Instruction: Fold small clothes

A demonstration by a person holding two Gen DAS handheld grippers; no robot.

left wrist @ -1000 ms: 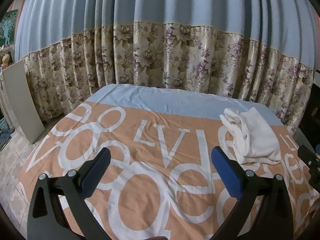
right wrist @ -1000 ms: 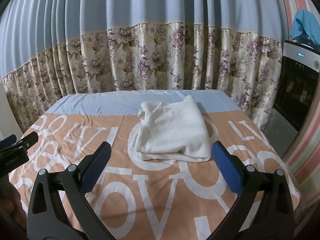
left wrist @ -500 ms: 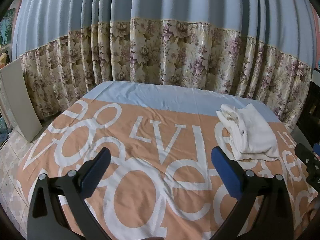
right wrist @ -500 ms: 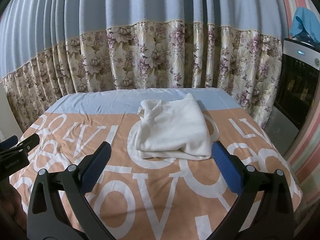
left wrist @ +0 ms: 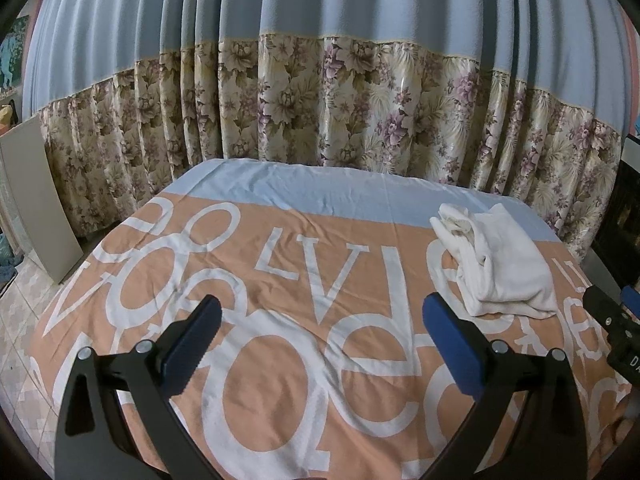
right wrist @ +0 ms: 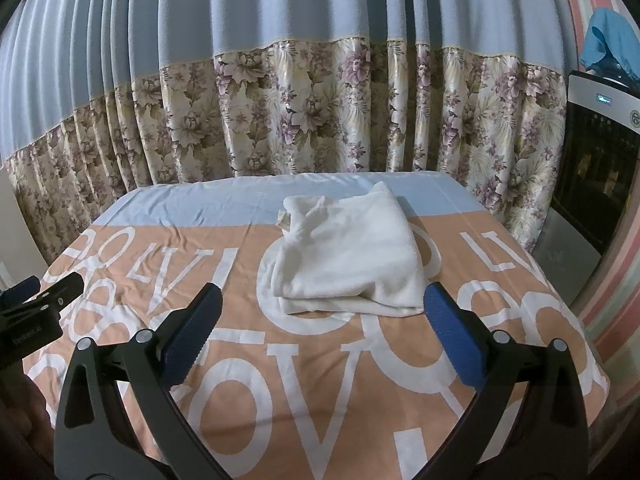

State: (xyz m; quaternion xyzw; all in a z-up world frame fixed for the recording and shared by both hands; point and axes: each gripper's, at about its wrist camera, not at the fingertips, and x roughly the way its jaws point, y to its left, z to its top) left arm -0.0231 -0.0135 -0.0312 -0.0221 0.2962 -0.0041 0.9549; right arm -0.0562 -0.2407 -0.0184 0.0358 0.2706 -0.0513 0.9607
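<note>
Holding both jaws spread and empty, you have the right hand-held gripper [right wrist: 320, 332] squared up just short of the folded white garment [right wrist: 352, 256] lying dead ahead on the surface [right wrist: 320, 400]; it sits forward-right of your left hand-held gripper [left wrist: 320, 336], likely already folded

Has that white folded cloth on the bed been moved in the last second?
No. The white cloth lies across the same big white letter on the bedspread; only the cameras shifted slightly.
</note>
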